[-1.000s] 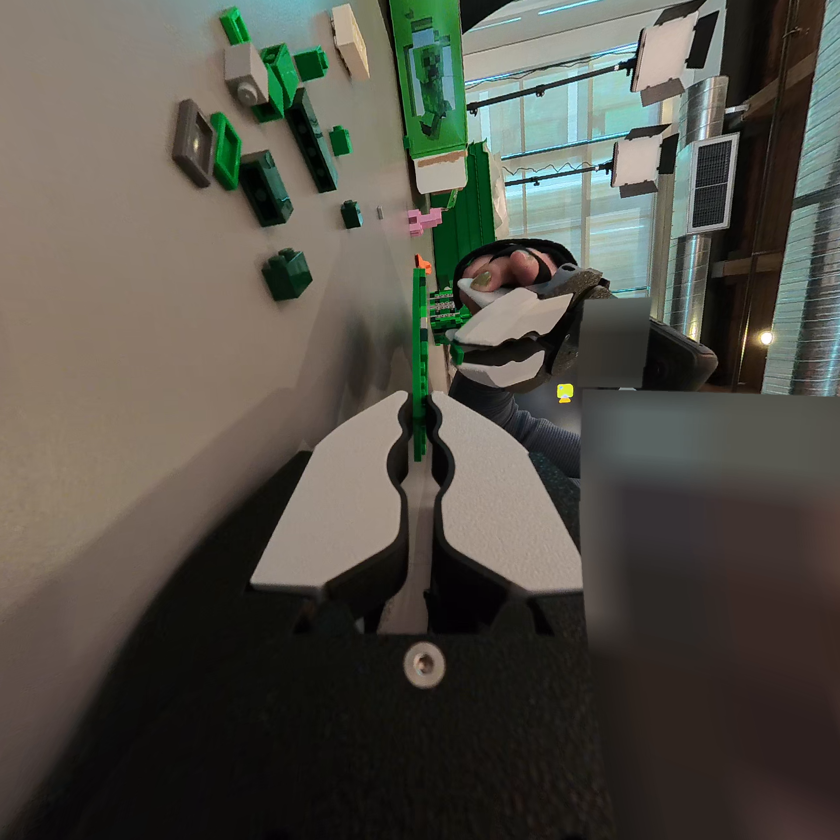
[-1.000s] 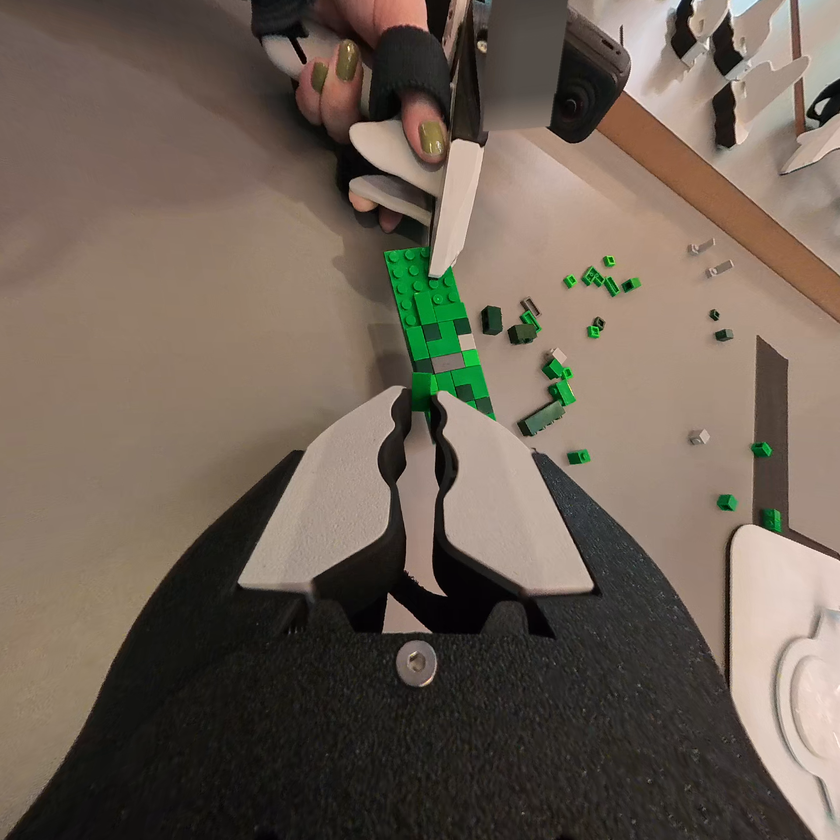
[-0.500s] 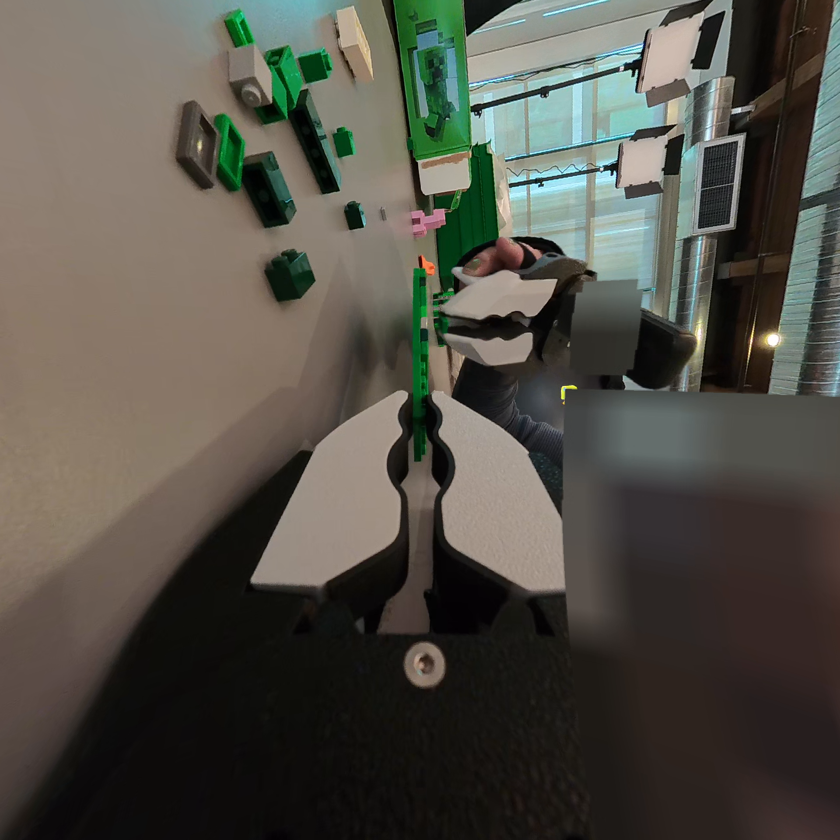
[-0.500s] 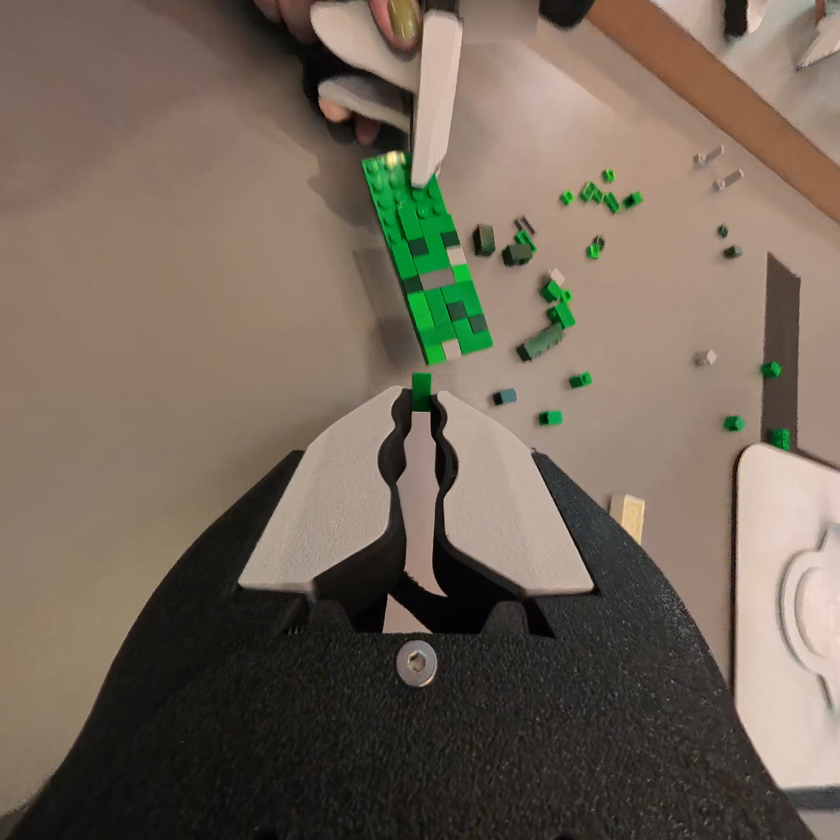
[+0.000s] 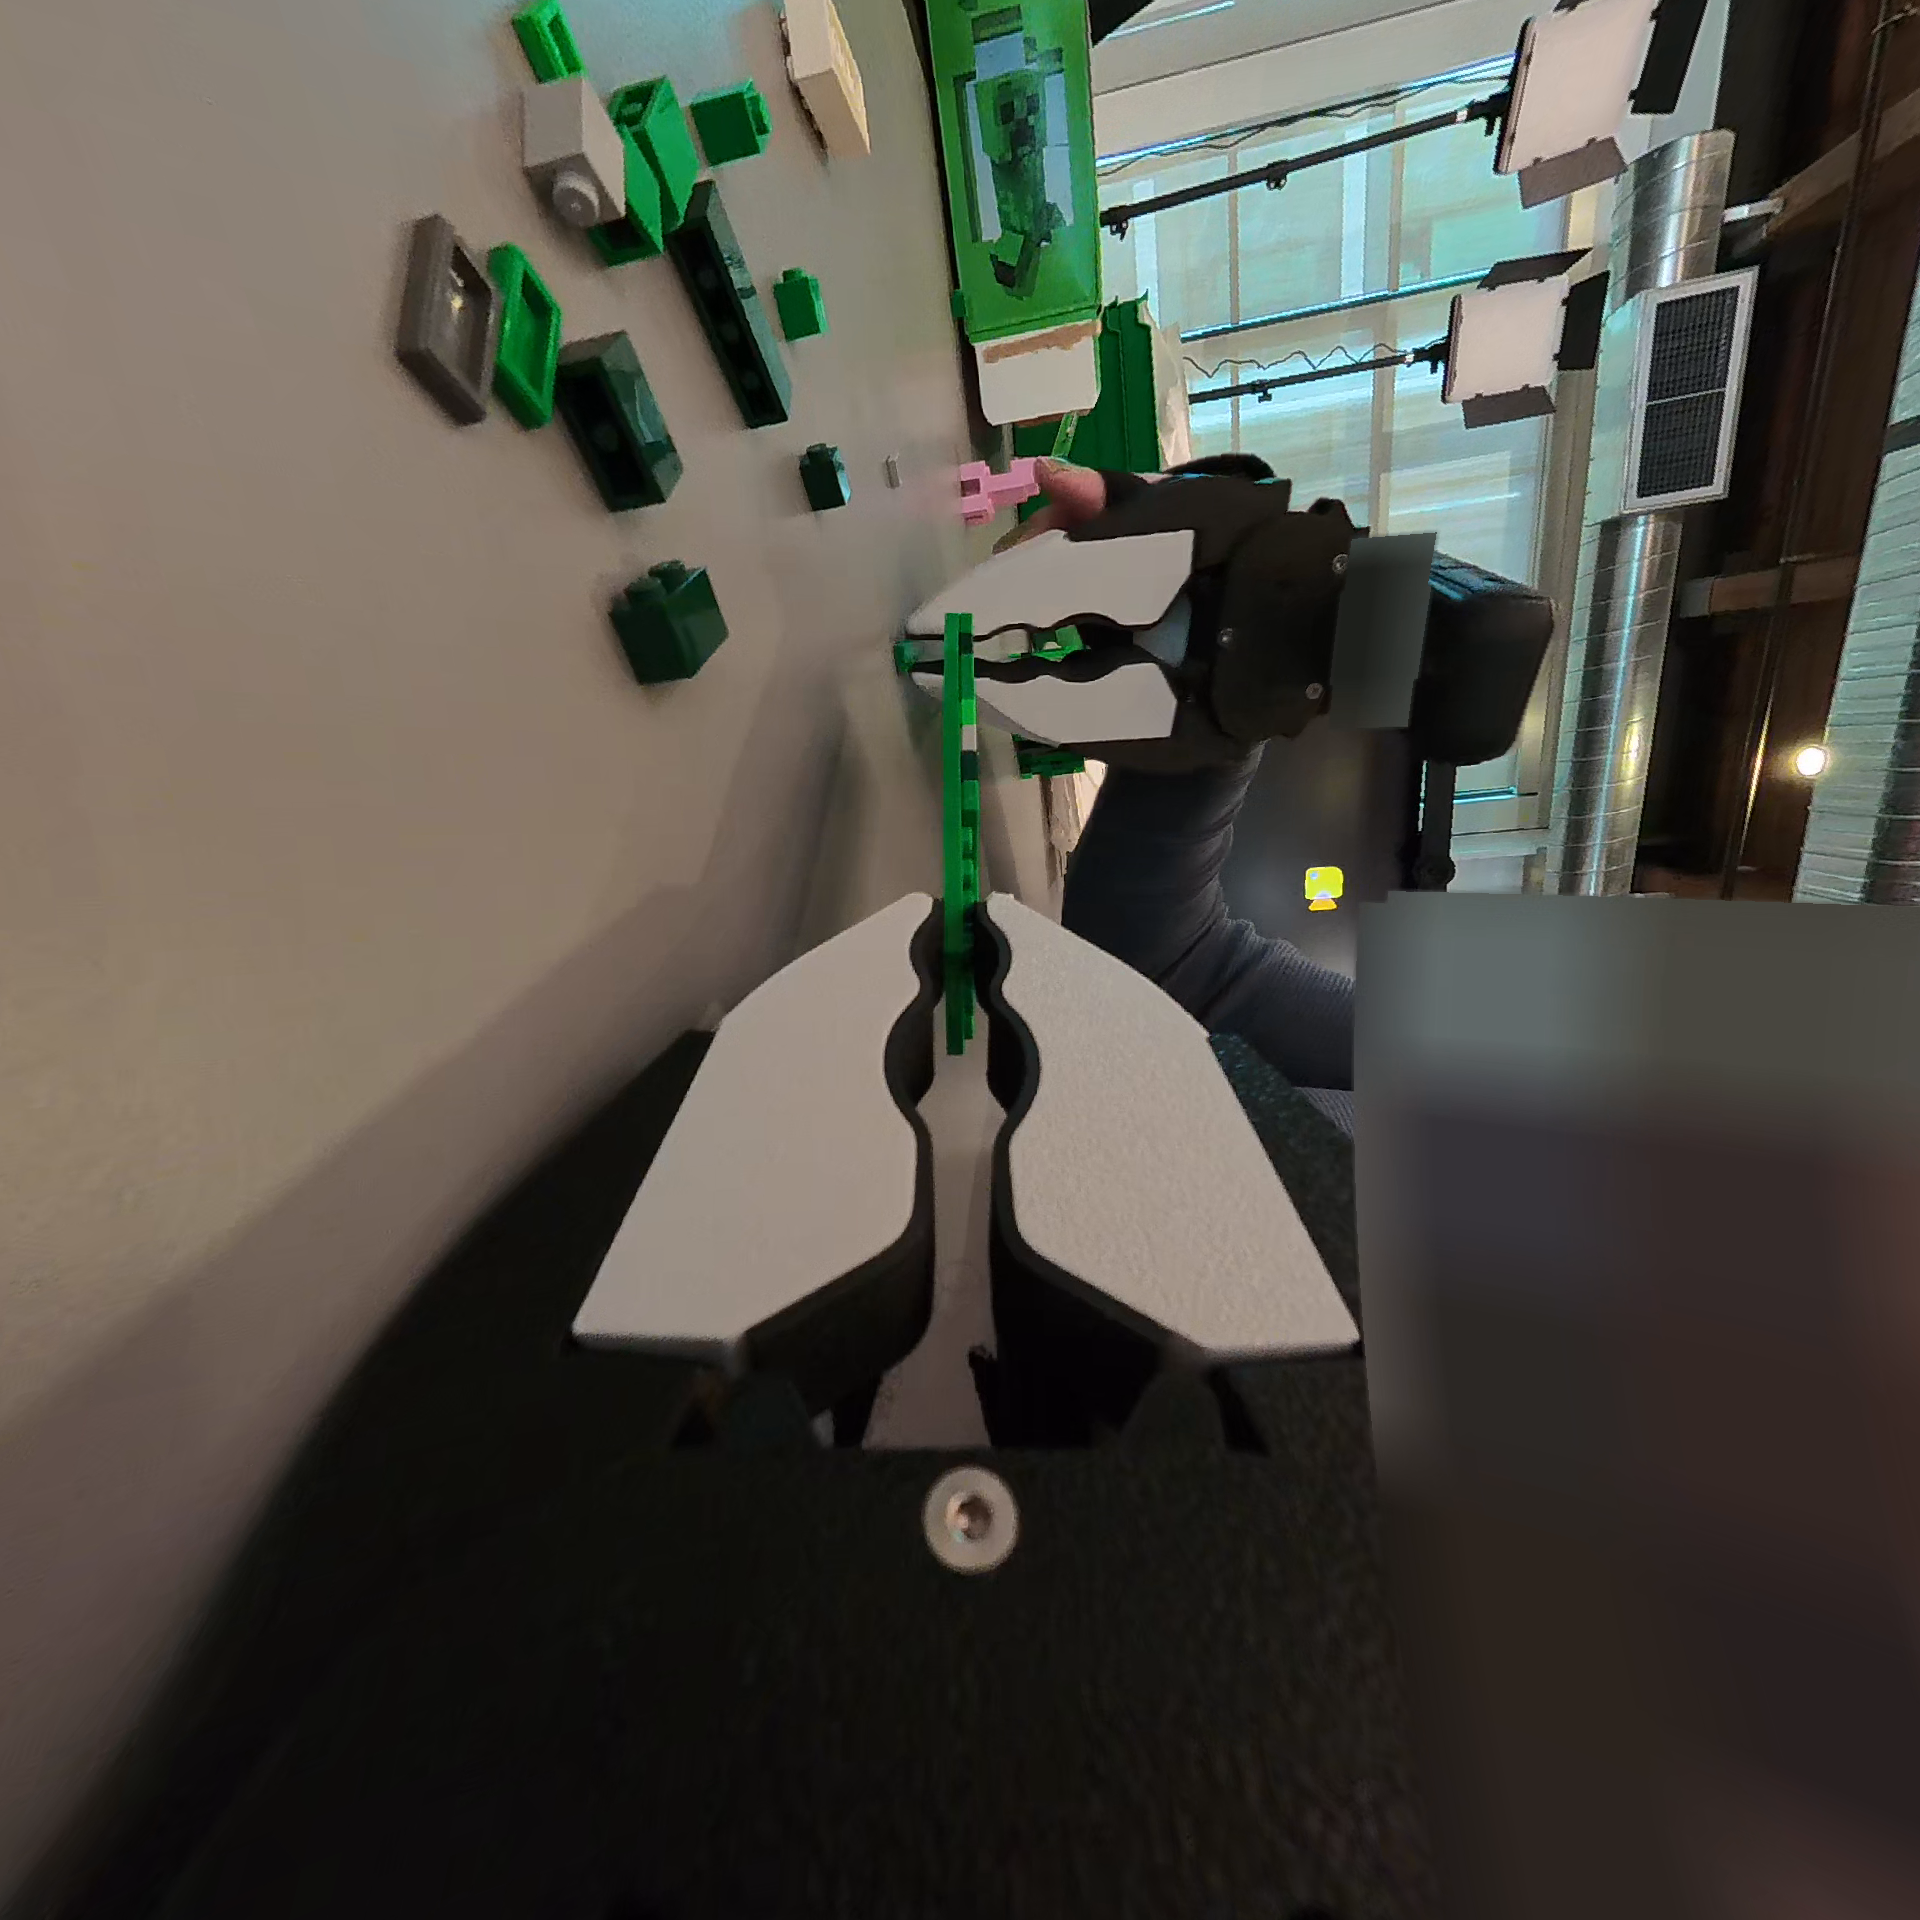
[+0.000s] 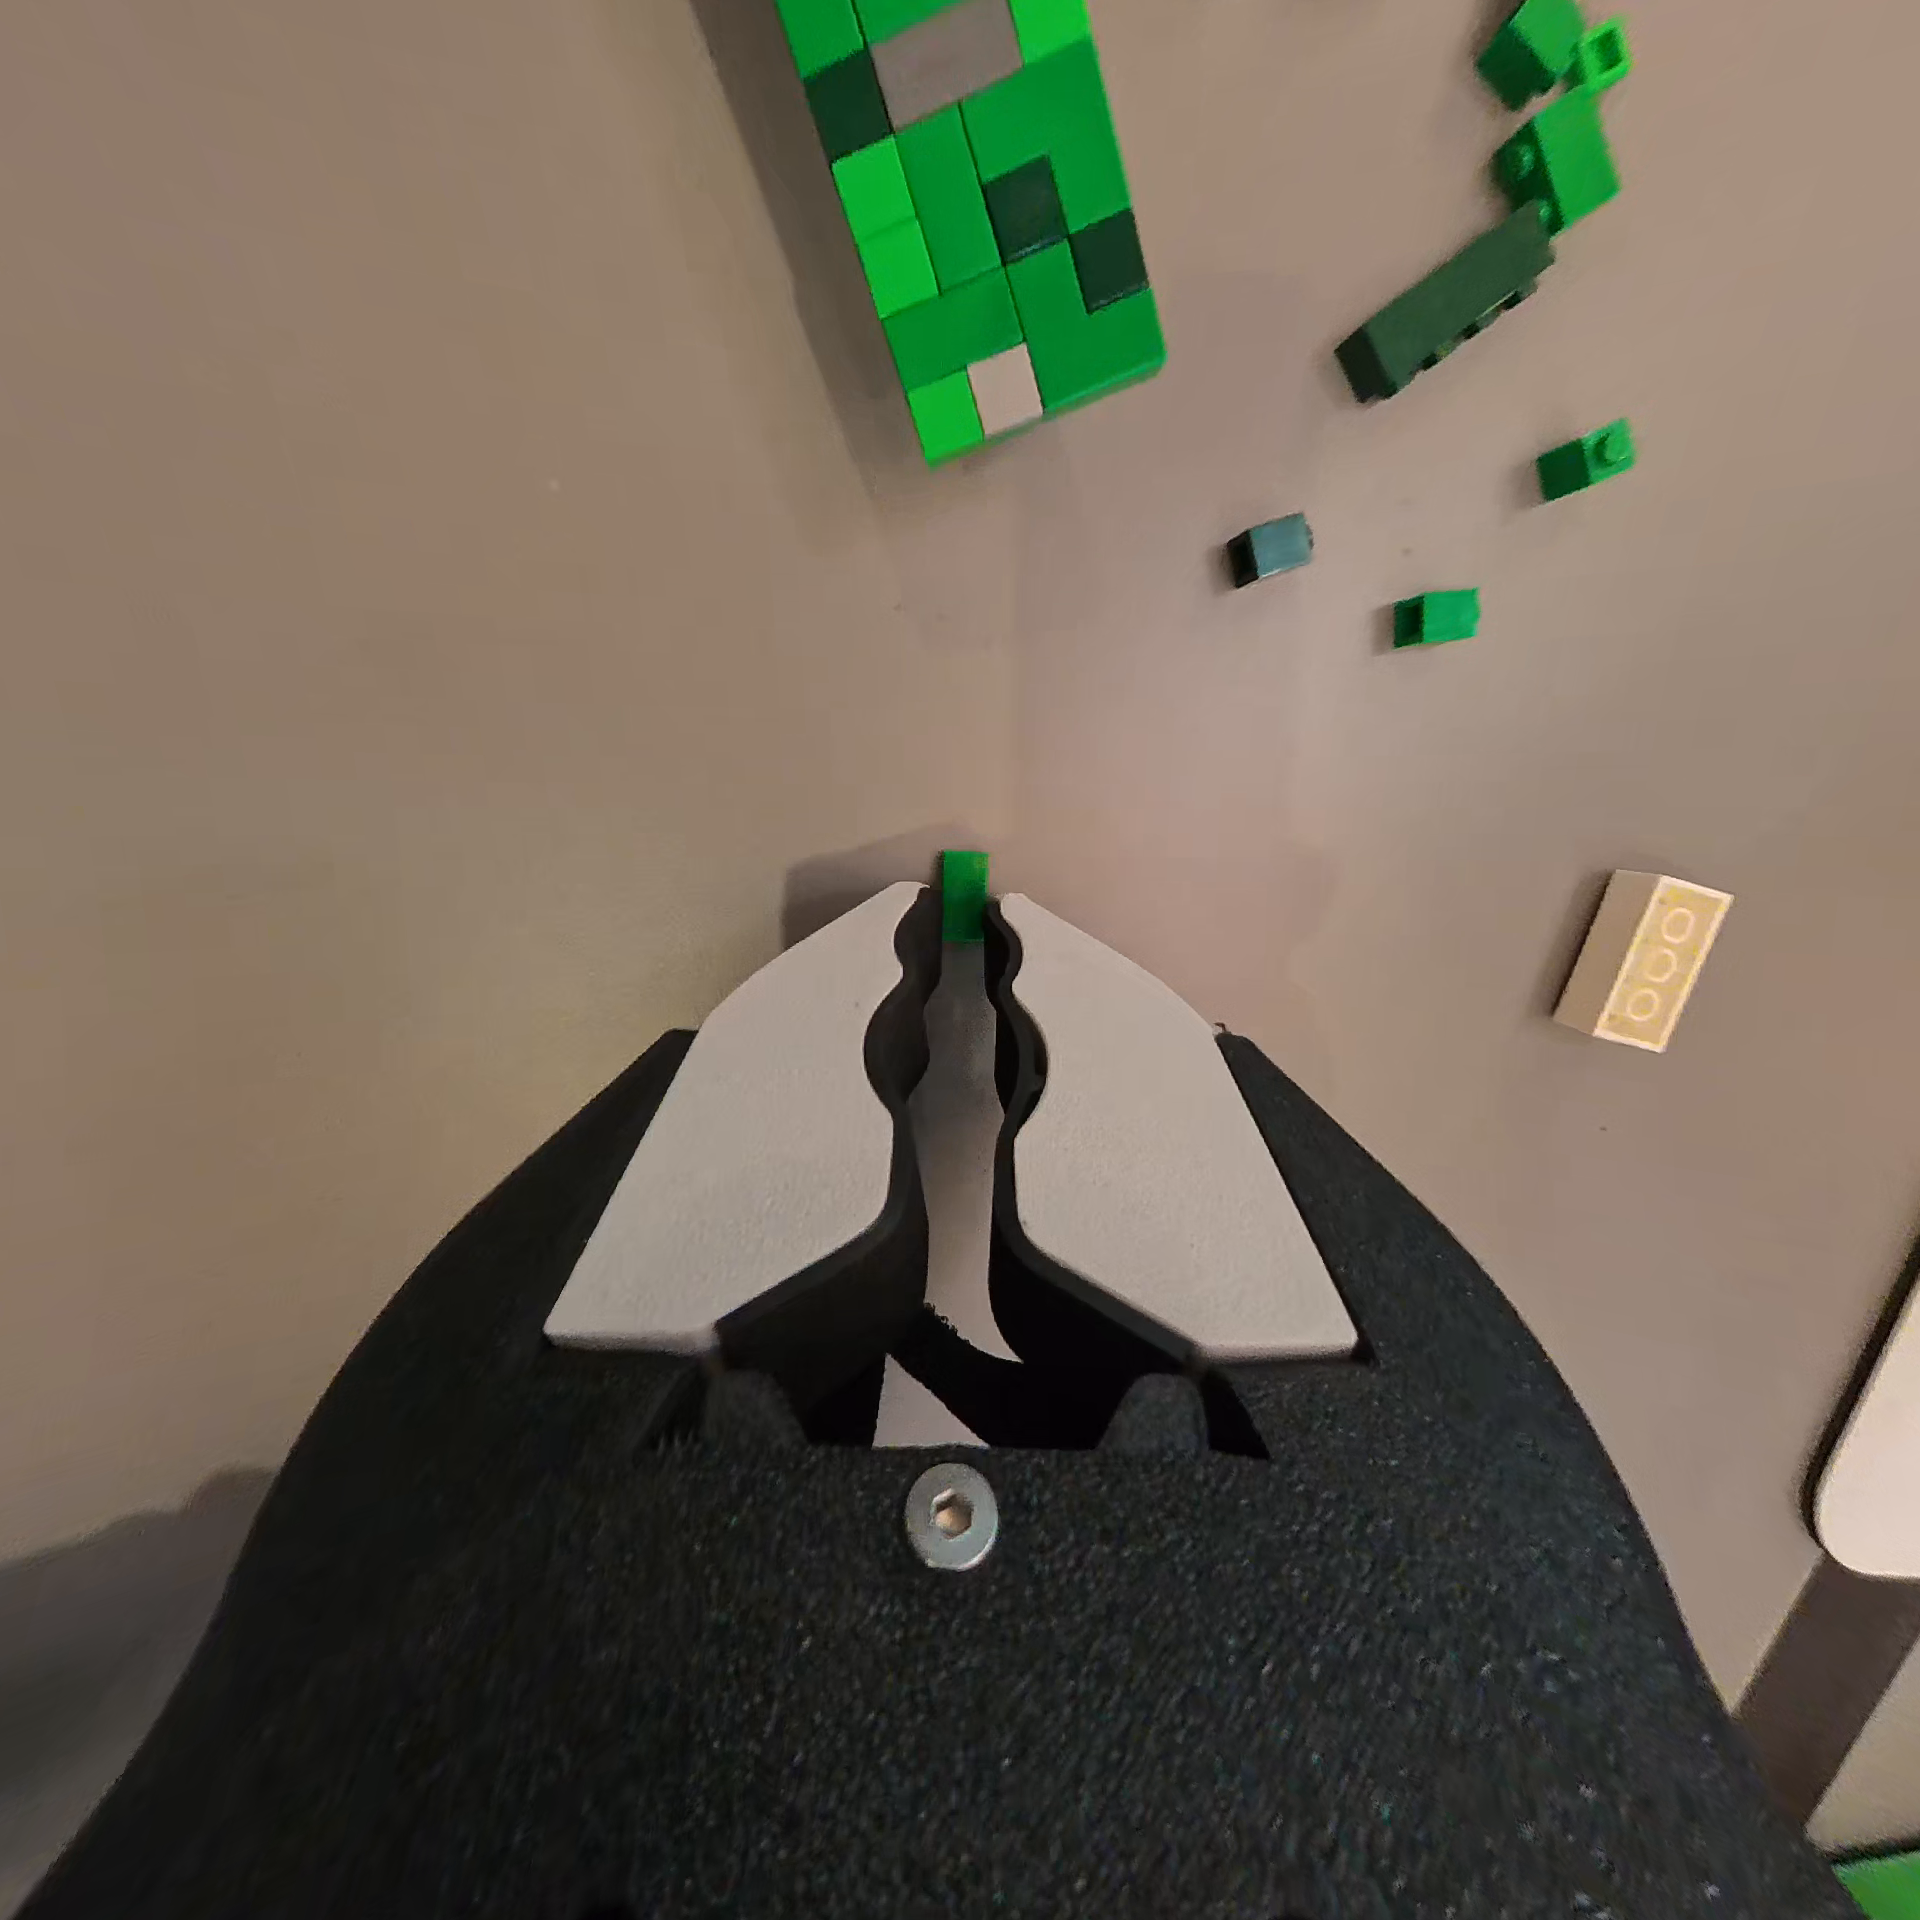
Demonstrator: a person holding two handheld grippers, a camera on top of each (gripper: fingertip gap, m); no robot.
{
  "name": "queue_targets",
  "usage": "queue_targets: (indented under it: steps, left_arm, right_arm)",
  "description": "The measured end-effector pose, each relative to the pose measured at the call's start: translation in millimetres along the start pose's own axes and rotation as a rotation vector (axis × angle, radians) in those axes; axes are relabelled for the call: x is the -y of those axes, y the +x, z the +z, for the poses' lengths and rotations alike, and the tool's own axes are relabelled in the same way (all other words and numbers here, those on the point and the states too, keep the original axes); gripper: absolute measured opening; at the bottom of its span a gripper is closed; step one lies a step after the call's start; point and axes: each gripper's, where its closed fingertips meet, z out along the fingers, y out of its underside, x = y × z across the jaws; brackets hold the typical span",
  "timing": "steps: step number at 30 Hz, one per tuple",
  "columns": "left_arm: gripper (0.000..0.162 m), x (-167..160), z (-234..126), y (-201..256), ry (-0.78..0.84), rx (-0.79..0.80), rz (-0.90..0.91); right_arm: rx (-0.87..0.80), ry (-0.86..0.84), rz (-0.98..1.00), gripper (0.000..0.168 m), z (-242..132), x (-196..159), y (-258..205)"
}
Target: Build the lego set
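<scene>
Lego plate (image 5: 958,831), a long green strip tiled in light green, dark green and grey, stands edge-on between the left fingers (image 5: 961,914), which are closed tight on its near end. In the right wrist view the same plate (image 6: 987,208) sits ahead of the right fingers (image 6: 961,902) and well apart from them. Those fingers are nearly closed, pinching a small green brick (image 6: 963,894) at their tips.

Beige and matte, the desk (image 6: 416,416) carries loose pieces to the right of the right fingers: a long dark green brick (image 6: 1444,312), small green bricks (image 6: 1584,462), a dark teal one (image 6: 1270,549) and a cream brick (image 6: 1647,966) lying on its side. A white tray (image 6: 1870,1455) edge shows at far right.

From the left wrist, the right gripper (image 5: 1039,665) reaches across the plate's far end. Beyond it stands a green box (image 5: 1023,177), torn open at one end; what is inside cannot be seen. Further off are large windows (image 5: 1299,312), panel lights (image 5: 1569,83) on rails and a metal duct (image 5: 1631,520).
</scene>
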Motion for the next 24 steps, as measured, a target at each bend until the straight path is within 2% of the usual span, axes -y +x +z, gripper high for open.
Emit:
queue_targets:
  steps: [1,8,15,16,17,19,21,22,24]
  left_arm:
    - [0.004,0,0,0,0.0,0.0,0.001]
    - [0.004,0,0,0,-0.005,0.0,0.004]
    - [0.004,-1,1,-1,-0.017,0.009,-0.012]
    - [0.004,-1,1,-2,-0.022,0.018,-0.018]
    - [0.004,-2,2,-2,-0.03,0.022,-0.021]
    - [0.004,-3,3,-2,-0.039,0.026,-0.025]
    - [0.004,-3,3,-2,-0.041,0.027,-0.023]
    - [0.004,-3,4,-1,-0.042,0.023,-0.025]
    - [0.004,-4,5,0,-0.05,0.016,-0.024]
  right_arm:
    - [0.007,0.004,0.006,0.007,0,1,0]
    - [0.028,0.033,0.02,0.015,-7,3,1]
    - [0.032,0.321,0.059,0.013,-47,56,33]
    - [0.065,0.366,0.042,0.016,-46,67,29]
    - [0.111,0.408,0.012,0.026,-45,78,22]
    - [0.161,0.458,-0.051,0.053,-38,99,6]
    - [0.158,0.418,-0.14,0.068,-23,109,-9]
    - [0.122,0.379,-0.195,0.071,-13,112,-11]
    - [0.055,0.285,-0.298,0.059,5,112,-13]
